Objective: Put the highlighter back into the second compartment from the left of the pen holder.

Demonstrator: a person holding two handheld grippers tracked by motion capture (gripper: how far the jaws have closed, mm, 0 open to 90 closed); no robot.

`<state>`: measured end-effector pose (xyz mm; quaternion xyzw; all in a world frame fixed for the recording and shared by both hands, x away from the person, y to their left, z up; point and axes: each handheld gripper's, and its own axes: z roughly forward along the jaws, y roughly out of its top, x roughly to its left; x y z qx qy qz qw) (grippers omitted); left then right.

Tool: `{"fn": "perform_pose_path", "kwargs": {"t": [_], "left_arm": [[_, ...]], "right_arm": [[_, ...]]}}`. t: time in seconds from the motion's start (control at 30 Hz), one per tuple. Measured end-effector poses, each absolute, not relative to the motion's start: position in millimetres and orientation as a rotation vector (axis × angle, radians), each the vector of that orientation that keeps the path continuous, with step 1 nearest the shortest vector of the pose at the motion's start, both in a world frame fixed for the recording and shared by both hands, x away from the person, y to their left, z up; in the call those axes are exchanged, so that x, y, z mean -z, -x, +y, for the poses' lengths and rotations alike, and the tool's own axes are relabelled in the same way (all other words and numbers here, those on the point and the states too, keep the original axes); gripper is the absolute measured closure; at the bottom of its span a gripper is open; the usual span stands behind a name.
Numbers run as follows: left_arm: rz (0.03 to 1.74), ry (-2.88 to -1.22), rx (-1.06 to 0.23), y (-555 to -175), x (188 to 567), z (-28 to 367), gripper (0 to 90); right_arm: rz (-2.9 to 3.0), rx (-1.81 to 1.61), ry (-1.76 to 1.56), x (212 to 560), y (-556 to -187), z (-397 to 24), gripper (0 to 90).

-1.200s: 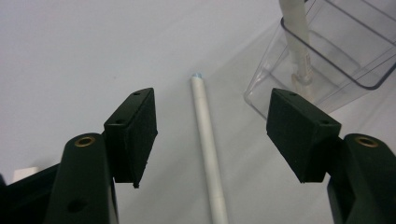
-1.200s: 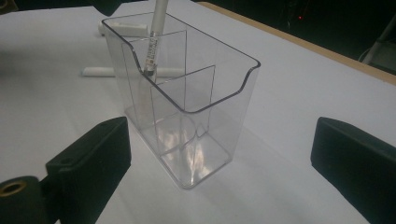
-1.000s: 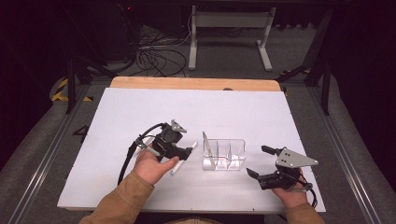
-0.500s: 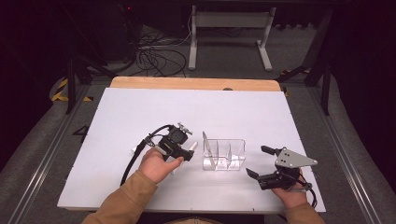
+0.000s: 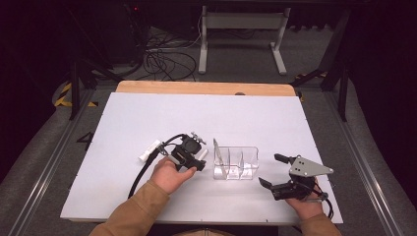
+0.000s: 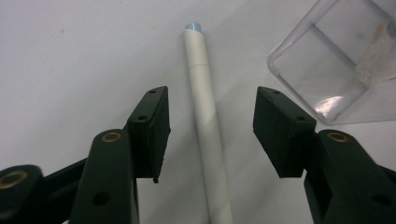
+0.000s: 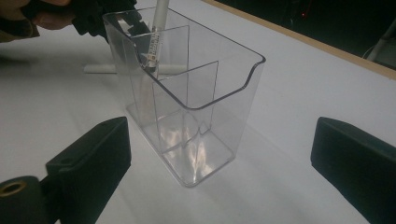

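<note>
A: One white pen (image 6: 205,121) lies flat on the white table (image 5: 147,113), between the two pads of the left tongs (image 6: 210,135). Its pale blue tip points away from the camera in the left gripper view.

B: Contact with the pads?

A: None. A gap shows on each side of the barrel. The jaws have just been closing, and they stand half open around the pen, not pressing it.

B: Position in the high view?

A: The left tongs (image 5: 189,155) sit low over the table, just left of the clear plastic organizer (image 5: 236,162). A white end of the pen (image 5: 148,150) sticks out to the left of the hand (image 5: 167,174).

B: Organizer contents?

A: It stands upright, with inner dividers. A second white pen (image 7: 156,32) leans in the compartment at its left end, nearest the left tongs. The other compartments look bare in the right gripper view.

B: Right side?

A: The right tongs (image 5: 275,172) rest near the table's front edge, right of the organizer and apart from it, pointing at it. Jaws wide, nothing between the pads; the organizer (image 7: 187,102) is seen ahead of them.
</note>
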<state>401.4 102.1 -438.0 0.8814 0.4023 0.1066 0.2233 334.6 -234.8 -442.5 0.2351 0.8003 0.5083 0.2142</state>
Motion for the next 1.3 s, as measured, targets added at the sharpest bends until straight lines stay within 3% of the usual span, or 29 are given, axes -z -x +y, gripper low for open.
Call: {"fn": "perform_pose_path", "kwargs": {"t": [0.6, 1.3], "left_arm": [[1.17, -2.46, -0.371, -403.5, 449.0, 94.3, 75.6], [1.205, -2.446, -0.363, -403.9, 450.0, 92.3, 77.9]], "right_arm": [[2.221, -1.406, -0.648, 442.9, -335.0, -235.0, 5.5], [2.226, -1.4, -0.645, 443.2, -334.7, -234.9, 5.5]]}}
